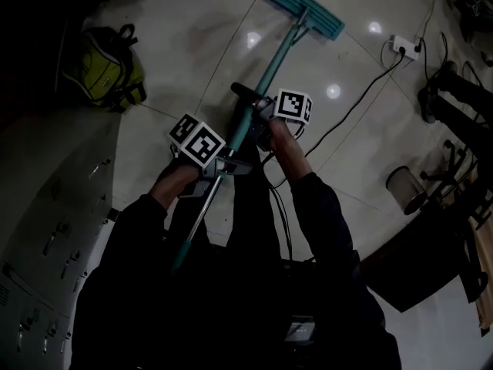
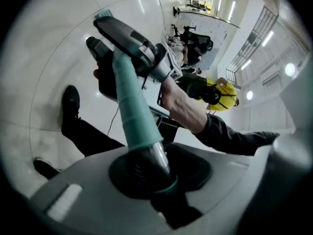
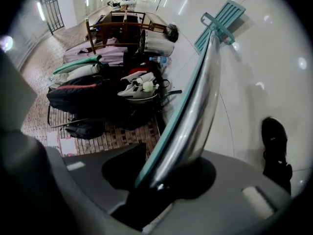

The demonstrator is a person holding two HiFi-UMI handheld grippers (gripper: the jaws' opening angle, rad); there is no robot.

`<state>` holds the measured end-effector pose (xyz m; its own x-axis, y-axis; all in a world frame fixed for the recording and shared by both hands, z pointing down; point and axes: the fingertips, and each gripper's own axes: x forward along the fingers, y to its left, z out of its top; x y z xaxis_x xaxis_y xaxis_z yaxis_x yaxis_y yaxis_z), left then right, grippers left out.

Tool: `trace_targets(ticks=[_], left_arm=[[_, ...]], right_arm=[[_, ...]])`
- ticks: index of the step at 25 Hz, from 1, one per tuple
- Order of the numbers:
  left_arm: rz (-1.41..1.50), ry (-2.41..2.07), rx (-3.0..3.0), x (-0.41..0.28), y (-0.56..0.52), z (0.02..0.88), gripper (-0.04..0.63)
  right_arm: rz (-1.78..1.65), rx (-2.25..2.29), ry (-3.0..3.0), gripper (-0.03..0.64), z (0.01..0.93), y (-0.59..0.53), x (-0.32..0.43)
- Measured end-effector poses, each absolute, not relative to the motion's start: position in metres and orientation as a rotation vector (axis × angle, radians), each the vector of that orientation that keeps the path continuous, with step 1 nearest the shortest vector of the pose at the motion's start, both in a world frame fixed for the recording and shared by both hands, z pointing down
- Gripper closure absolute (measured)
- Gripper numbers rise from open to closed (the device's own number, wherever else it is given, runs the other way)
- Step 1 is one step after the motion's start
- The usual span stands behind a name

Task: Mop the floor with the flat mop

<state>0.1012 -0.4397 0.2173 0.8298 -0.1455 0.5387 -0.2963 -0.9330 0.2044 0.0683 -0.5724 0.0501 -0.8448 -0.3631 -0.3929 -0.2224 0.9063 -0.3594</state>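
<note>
The flat mop lies tilted before me, its teal head (image 1: 304, 8) flat on the pale tiled floor at the top of the head view and far off (image 3: 222, 21) in the right gripper view. Its pole (image 1: 269, 68) runs down to both grippers. My right gripper (image 1: 258, 126) is the higher one and is shut on the metal pole (image 3: 195, 106). My left gripper (image 1: 219, 168) sits lower, where the teal sleeve (image 2: 134, 111) ends. There the pole passes between its jaws (image 2: 156, 180) with a dark gap beside it. The right gripper (image 2: 142, 48) also shows in the left gripper view.
A yellow-green backpack (image 1: 104, 68) lies at the upper left, beside grey lockers (image 1: 46, 230). A power strip (image 1: 404, 48) with a cable, a bin (image 1: 404, 190) and chair legs stand at the right. Piled bags (image 3: 98, 92) lie beside the tiles. My shoe (image 3: 274, 146) is near the pole.
</note>
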Motion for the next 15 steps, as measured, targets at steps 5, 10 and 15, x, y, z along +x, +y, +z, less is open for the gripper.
trace_targets(ticks=[5,10,15], left_arm=[[0.654,-0.301,2.7,0.038,-0.425,0.293,0.514],[0.67,-0.355,2.67,-0.028,-0.41,0.379,0.512],[0.661,-0.355,2.633,-0.089,-0.401,0.446,0.505]], right_arm=[[-0.469,-0.457,2.595,0.448,0.133,-0.56,0.006],[-0.517,-0.434,2.605,0.448,0.224,-0.548,-0.062],[-0.571,-0.389,2.601,0.446,0.296,-0.545,-0.126]])
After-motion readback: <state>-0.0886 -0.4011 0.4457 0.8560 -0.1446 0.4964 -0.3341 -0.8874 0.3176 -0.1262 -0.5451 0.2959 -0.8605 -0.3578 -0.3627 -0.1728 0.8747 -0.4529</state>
